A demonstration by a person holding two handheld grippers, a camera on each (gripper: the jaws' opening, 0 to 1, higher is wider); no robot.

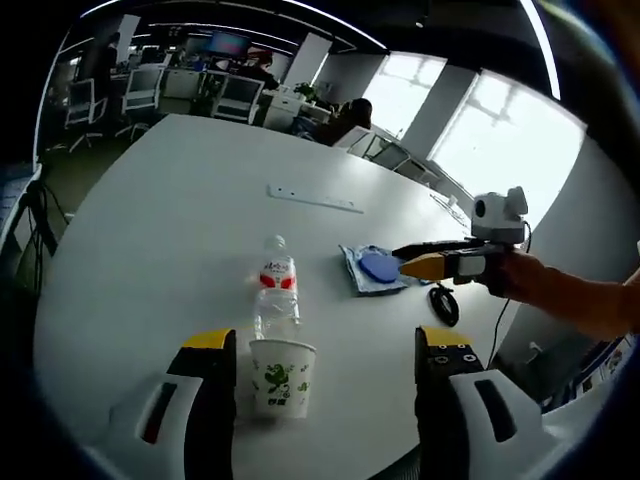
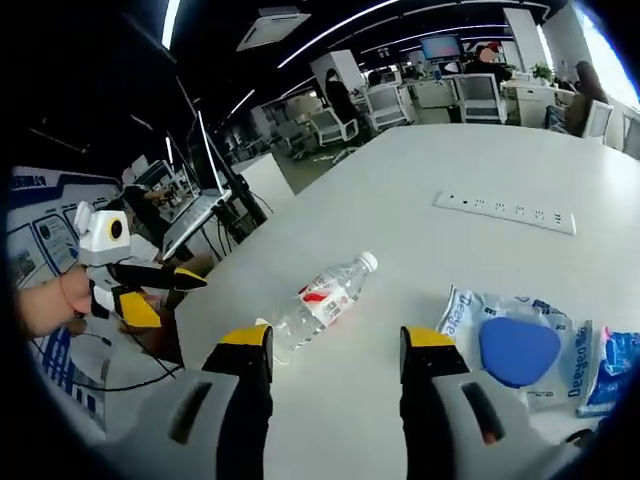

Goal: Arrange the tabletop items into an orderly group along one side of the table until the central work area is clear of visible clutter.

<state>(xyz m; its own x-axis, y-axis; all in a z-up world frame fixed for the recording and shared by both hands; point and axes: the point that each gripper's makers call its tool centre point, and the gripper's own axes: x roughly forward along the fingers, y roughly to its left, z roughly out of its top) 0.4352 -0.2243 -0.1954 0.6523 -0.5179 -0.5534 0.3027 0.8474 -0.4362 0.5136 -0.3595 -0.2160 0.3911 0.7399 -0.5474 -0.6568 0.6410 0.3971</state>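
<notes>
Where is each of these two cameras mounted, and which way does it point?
Left gripper view: rides the left gripper, looking along its open jaws at a white paper cup with green print and an upright clear plastic water bottle; the right gripper and a hand enter from the right.
Right gripper view: rides the right gripper, facing the bottle and a blue round pad; the left gripper enters from the left.
Shared: bottle, pad, white table.

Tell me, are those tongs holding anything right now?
No. The left tongs are open, with the cup standing free between them. The right tongs are open above the table, near the bottle.
</notes>
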